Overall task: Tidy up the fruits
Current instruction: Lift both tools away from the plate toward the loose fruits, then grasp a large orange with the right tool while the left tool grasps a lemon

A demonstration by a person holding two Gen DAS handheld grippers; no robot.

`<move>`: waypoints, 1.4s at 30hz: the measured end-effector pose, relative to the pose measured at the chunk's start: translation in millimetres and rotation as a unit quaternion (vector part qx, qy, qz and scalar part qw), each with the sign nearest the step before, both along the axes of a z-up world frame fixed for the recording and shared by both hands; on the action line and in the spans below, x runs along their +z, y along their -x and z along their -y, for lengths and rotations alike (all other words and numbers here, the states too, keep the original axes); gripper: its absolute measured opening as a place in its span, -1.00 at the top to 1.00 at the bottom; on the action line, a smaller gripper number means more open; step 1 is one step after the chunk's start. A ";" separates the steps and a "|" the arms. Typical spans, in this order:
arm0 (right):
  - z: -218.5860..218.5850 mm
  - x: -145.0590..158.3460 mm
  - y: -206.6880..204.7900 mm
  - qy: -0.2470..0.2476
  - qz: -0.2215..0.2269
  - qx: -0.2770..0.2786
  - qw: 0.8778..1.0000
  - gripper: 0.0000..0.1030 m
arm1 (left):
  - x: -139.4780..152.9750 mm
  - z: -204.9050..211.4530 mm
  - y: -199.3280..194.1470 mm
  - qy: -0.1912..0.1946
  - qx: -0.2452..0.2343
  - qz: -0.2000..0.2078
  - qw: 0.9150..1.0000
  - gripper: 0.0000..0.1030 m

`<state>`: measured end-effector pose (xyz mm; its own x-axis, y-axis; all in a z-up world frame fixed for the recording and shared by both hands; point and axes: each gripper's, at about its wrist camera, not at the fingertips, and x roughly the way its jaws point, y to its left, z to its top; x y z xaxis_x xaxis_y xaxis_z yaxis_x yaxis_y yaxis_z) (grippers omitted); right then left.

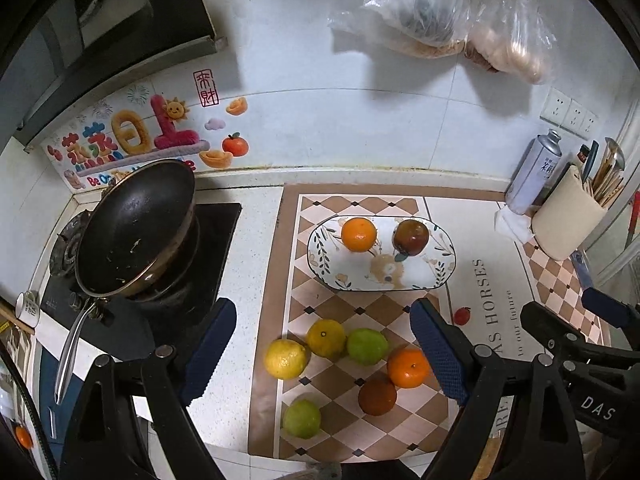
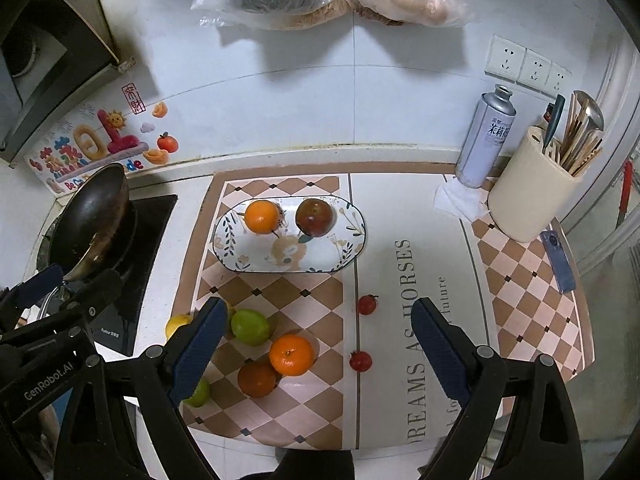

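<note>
Two fruits are sitting on the oval plate (image 1: 440,276) at frame centre: an orange (image 1: 359,234) on its left and a dark red apple (image 1: 411,237) on its right, apart. Six citrus fruits are lying loose on the checkered mat (image 1: 404,204) below the plate, clustered: lemon (image 1: 286,359), yellow-green citrus (image 1: 325,338), lime (image 1: 367,346), bright tangerine (image 1: 409,367), darker orange (image 1: 377,397), second lime (image 1: 302,418). Two cherry tomatoes (image 2: 367,304) (image 2: 360,361) are lying right of the cluster. Left tool (image 1: 324,356) is hanging wide above the cluster, gripping nothing. Right tool (image 2: 316,356) is likewise spread wide, gripping nothing. A wok (image 1: 136,224) is resting on the stove at left.
</note>
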<state>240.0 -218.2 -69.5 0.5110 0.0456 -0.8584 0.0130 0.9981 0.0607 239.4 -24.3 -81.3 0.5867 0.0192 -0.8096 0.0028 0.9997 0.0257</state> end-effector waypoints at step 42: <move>-30.7 -275.1 -64.2 -0.117 -0.309 0.009 0.944 -0.70 | -243.5 -53.4 -75.2 -0.025 0.000 -0.311 0.950 -0.83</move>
